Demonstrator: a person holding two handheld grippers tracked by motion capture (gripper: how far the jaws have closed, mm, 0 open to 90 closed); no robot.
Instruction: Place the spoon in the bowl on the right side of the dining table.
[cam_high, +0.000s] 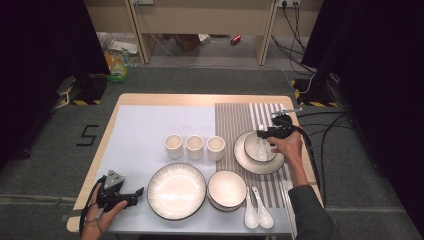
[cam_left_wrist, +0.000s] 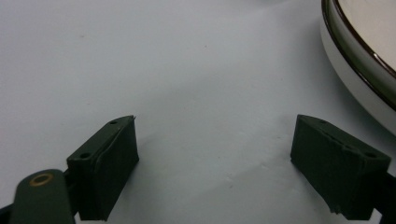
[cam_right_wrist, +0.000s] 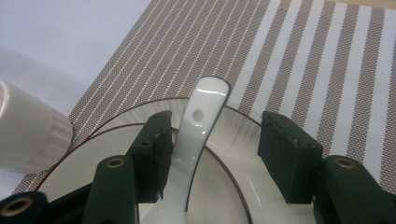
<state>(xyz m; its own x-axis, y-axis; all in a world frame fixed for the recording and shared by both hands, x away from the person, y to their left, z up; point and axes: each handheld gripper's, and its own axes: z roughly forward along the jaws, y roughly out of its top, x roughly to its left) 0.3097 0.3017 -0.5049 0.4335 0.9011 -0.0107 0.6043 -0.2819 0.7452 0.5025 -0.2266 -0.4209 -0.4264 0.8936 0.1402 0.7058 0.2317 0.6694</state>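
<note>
**One glazed spoon rests in the bowl, jaws parted around its handle**

Three cups (cam_high: 194, 147) stand in a row at the worktop's (cam_high: 140, 120) centre. At 7 o'clock the left gripper (cam_high: 131, 196) lies low on the white sheet, jaws wide with nothing between them, just beside one large plate (cam_high: 176, 191). Next comes what looks like a stack of two bowls (cam_high: 227, 189), then two spare spoons (cam_high: 257, 211) at 5 o'clock. At 3 o'clock, on the striped mat (cam_high: 250, 117), one bowl (cam_high: 260, 148) sits on one plate (cam_high: 245, 161). The spoon (cam_right_wrist: 196, 128) lies inside it, handle leaning on the rim.

The right gripper (cam_right_wrist: 212, 156) straddles that handle, jaws half-wide; the left pad sits close against it, the right pad stands clear, so nothing is clamped.

The spoon is likely light, stiff, brittle and slippery-glazed. The flat handle below the hole seems the best hold.
</note>
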